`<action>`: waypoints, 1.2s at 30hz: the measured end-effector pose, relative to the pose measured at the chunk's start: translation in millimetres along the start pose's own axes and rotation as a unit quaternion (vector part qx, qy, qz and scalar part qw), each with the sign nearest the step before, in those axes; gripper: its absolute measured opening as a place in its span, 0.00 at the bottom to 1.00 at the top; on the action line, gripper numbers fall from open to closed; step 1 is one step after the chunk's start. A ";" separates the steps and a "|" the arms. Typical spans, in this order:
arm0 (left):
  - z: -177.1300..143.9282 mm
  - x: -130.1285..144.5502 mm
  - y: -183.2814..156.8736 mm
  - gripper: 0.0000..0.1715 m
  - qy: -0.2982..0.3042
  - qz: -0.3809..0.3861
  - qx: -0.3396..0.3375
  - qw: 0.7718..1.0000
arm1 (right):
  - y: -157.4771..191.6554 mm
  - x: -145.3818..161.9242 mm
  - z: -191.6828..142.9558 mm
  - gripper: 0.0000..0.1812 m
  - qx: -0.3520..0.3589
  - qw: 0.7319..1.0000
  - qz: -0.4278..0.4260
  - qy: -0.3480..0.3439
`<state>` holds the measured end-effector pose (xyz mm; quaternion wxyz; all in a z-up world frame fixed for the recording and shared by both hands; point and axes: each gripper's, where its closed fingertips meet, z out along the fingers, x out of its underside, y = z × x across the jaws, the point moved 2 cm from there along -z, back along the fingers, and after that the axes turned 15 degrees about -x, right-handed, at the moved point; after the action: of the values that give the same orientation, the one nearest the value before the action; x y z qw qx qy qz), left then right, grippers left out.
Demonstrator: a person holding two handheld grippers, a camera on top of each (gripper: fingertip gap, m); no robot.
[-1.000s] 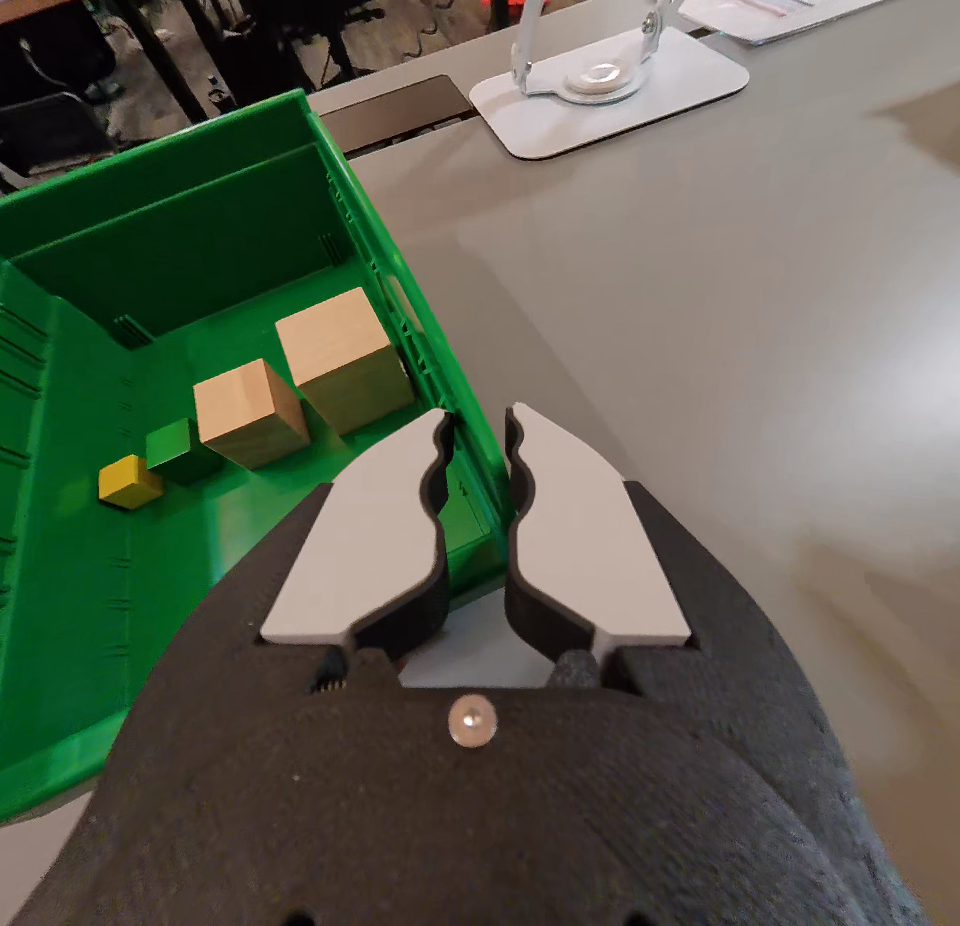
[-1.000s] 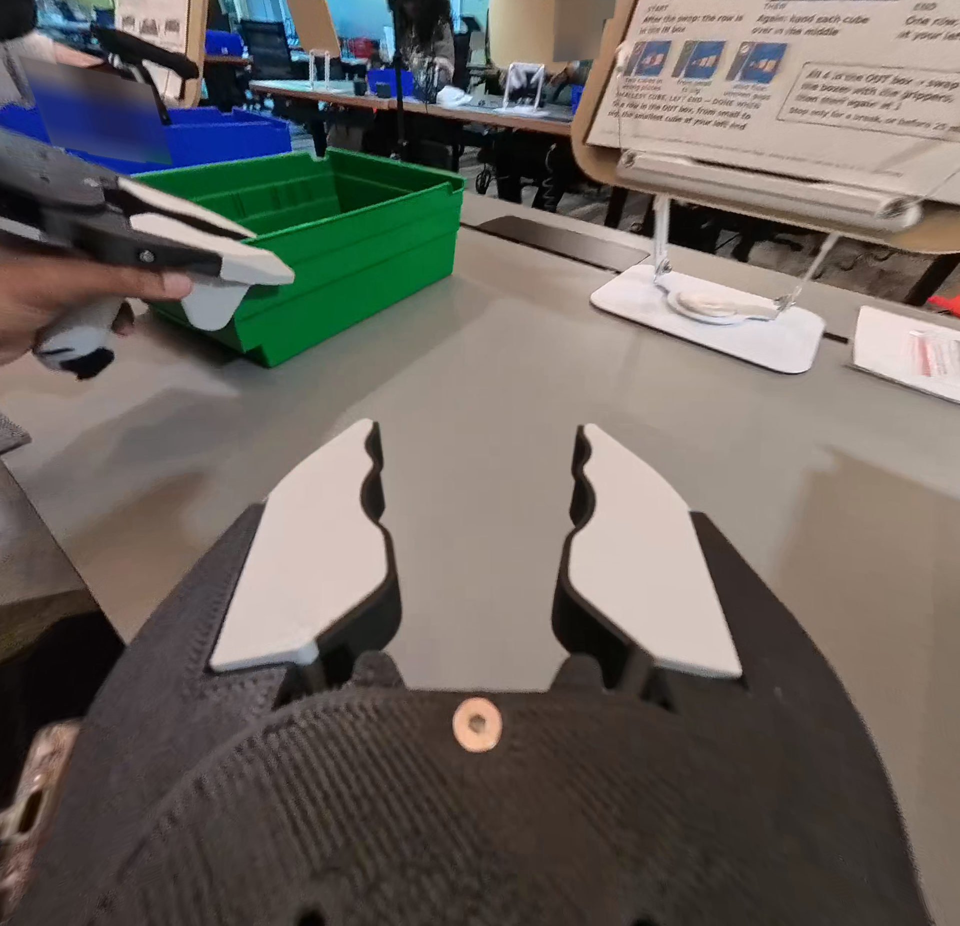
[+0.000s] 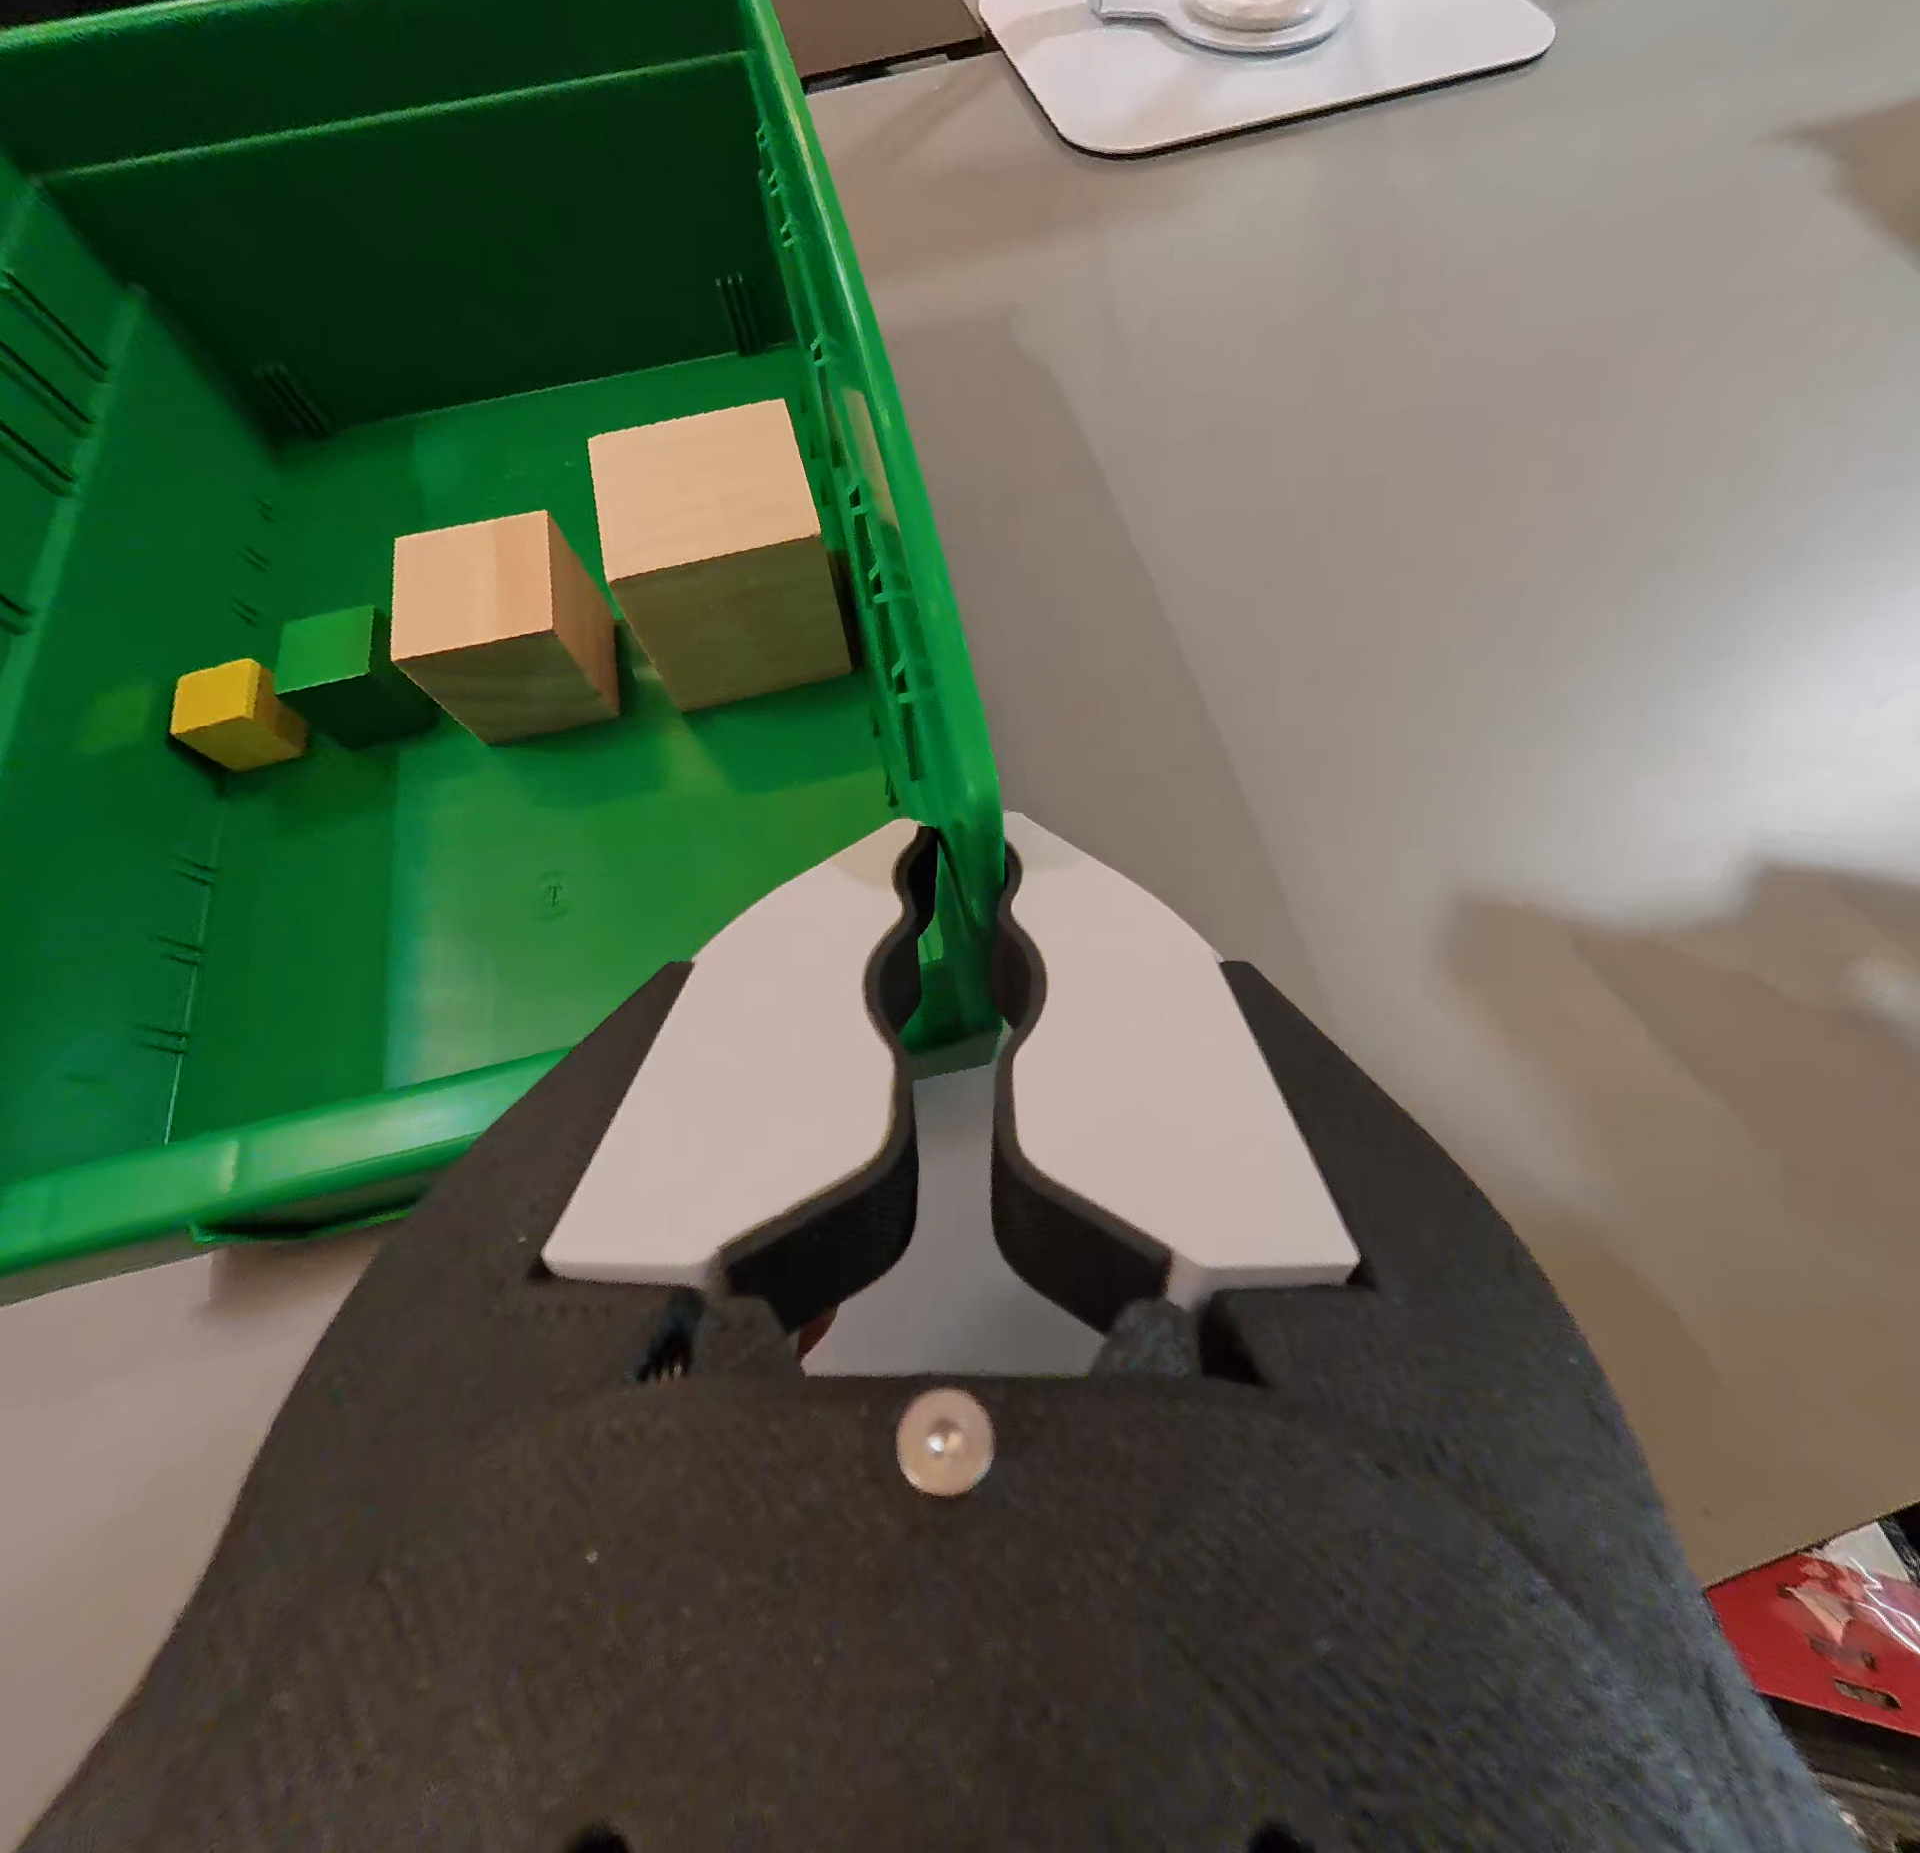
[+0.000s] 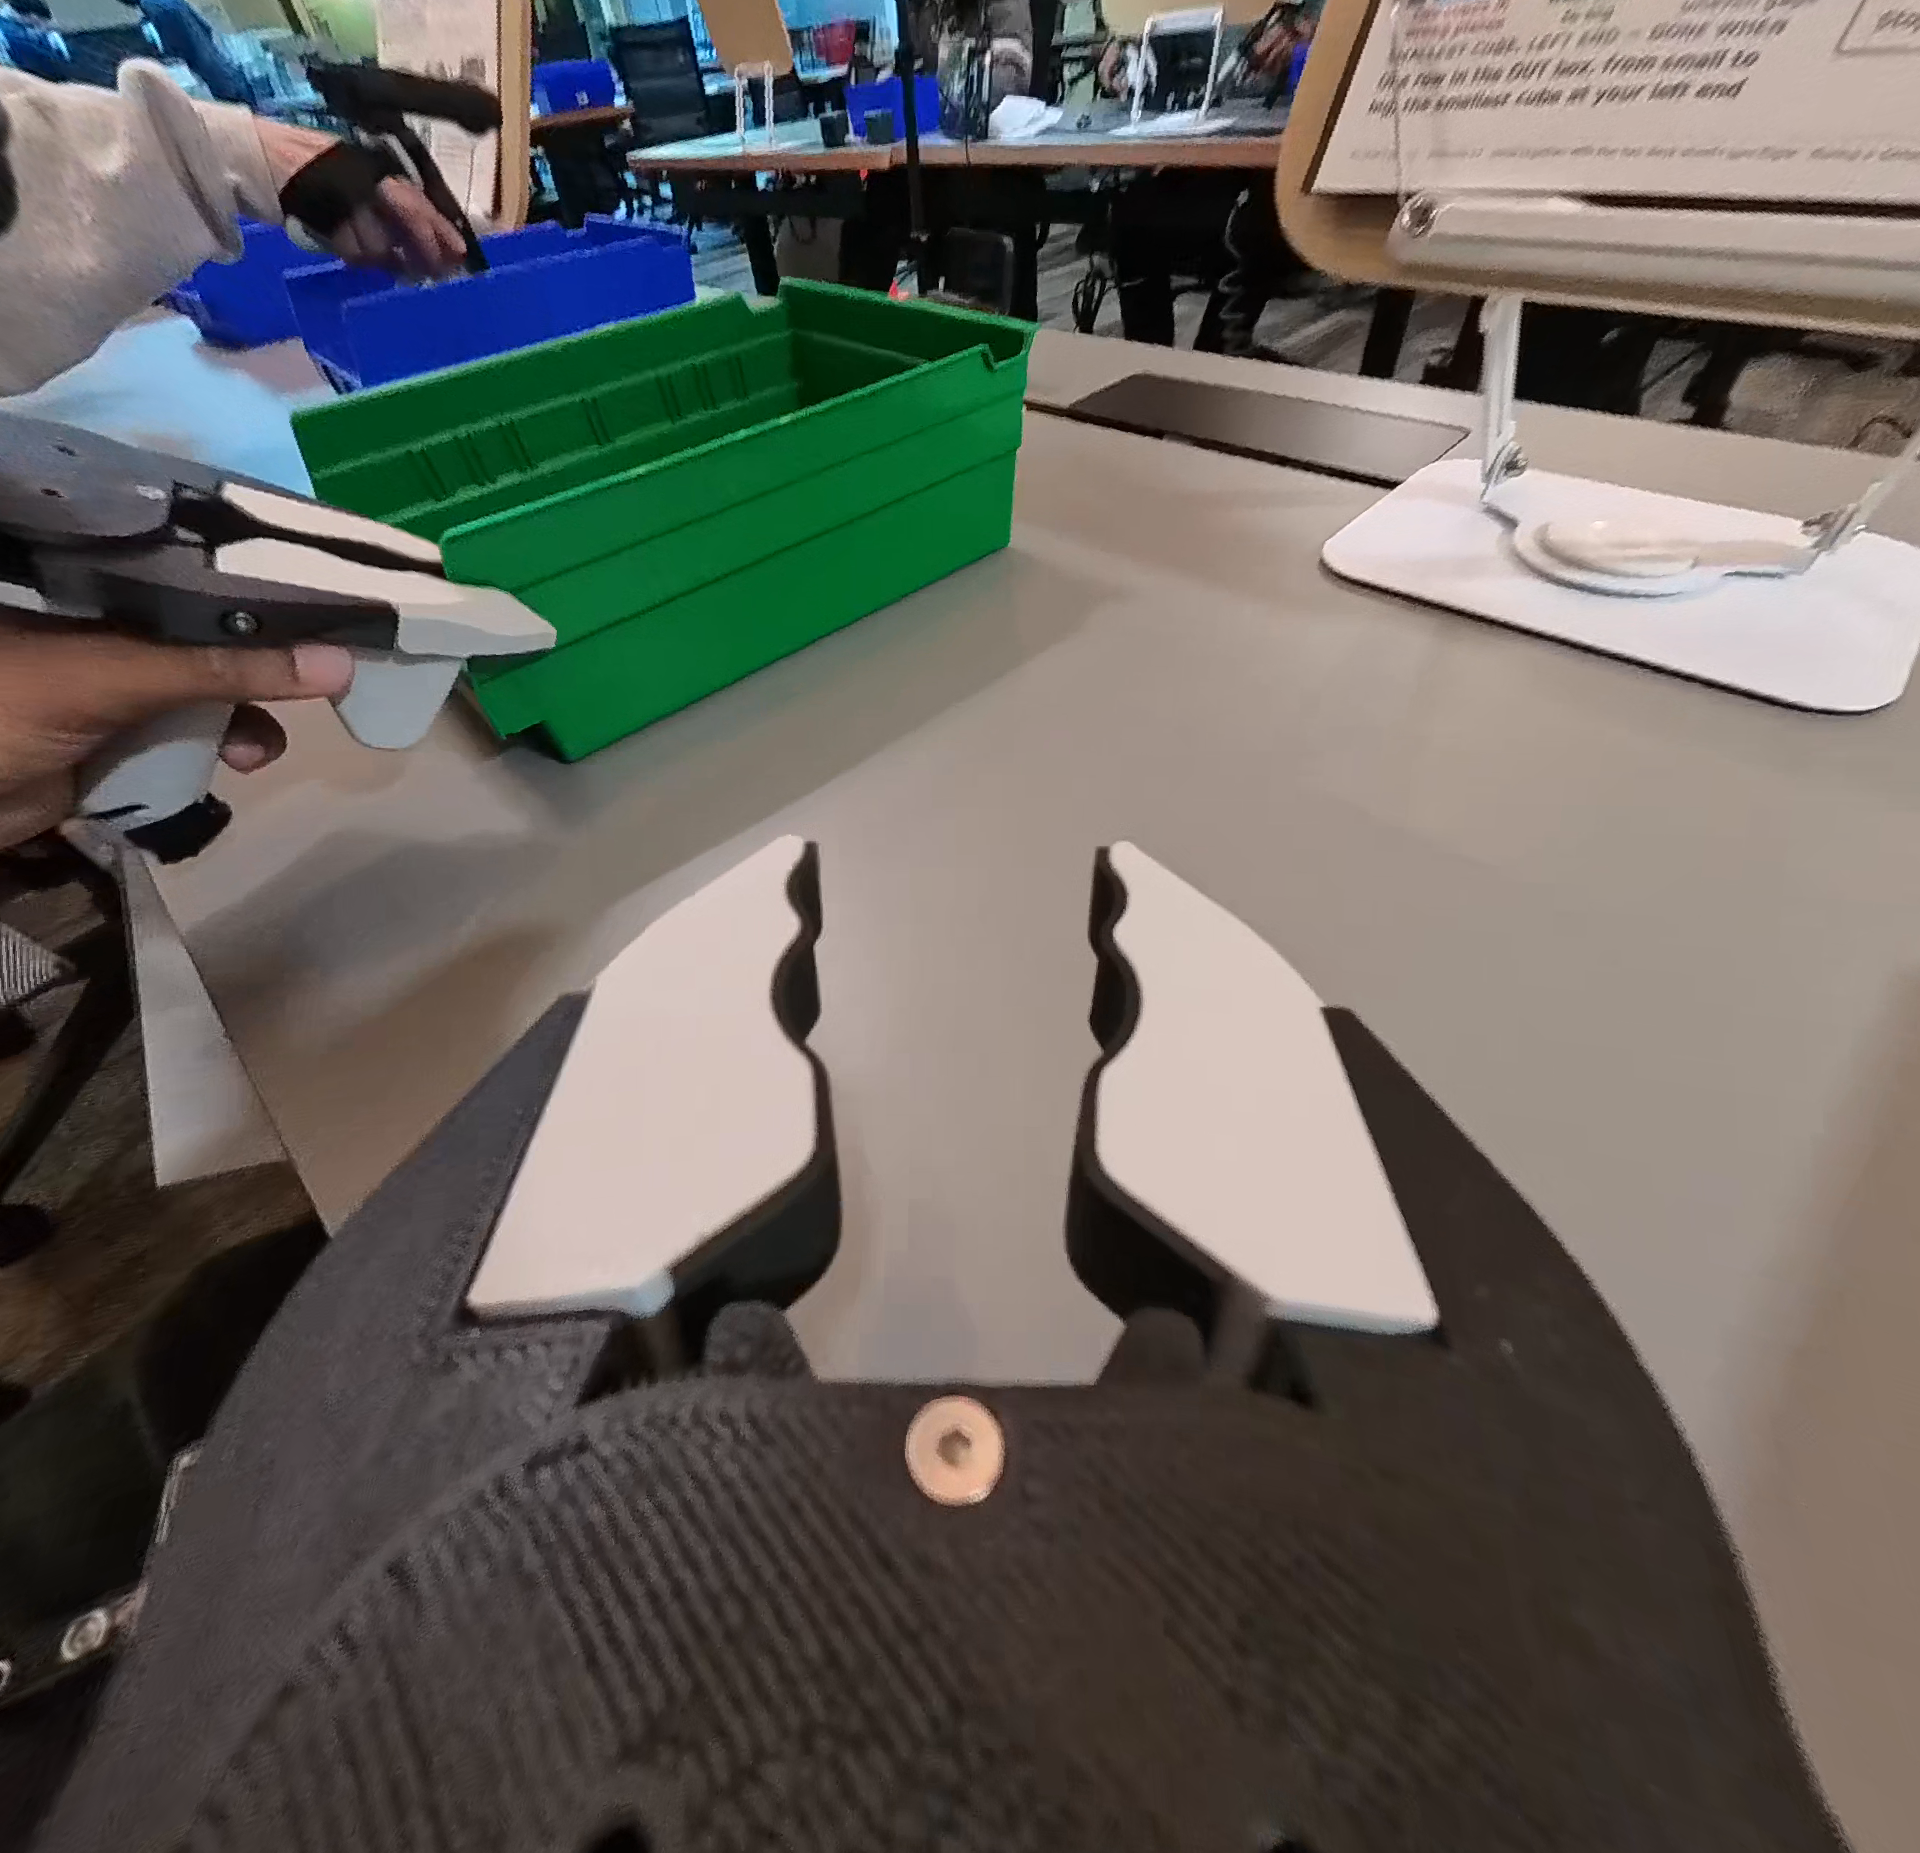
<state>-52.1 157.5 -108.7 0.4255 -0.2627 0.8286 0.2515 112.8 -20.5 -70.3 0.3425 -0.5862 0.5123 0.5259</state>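
The left hand-held gripper [image 3: 961, 847] is clamping its fingers on the near right wall of the green bin [image 3: 914, 723] (yellow, green and two wooden blocks [image 3: 717, 546] sitting inside), while the right hand-held gripper [image 4: 954, 858] is hovering over the bare grey worktop [image 4: 1351, 868], fingers spread apart.

We are losing left end of green plastic bin [image 3: 436, 1128] past frame edge. White sign stand [image 4: 1621, 567] is running off right edge. Background tables [image 4: 935, 151] are blurring; details too small.
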 end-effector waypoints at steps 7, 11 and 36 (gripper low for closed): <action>3.2 -2.2 -3.4 0.07 -0.001 -0.001 0.006 1.000 | -9.5 4.3 -6.2 0.31 0.019 0.999 0.040 -0.003; 5.0 -2.3 -5.7 0.07 -0.005 0.012 0.008 1.000 | -13.7 5.7 -8.6 0.33 0.024 0.998 0.060 -0.007; 9.2 2.9 -8.1 0.10 0.014 -0.012 0.034 0.999 | -4.5 14.5 -3.2 0.34 -0.004 0.996 0.084 0.010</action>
<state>-43.1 156.7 -117.4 0.4255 -0.2610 0.8395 0.2145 116.8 -26.0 -84.3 0.2896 -0.5480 0.5612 0.5486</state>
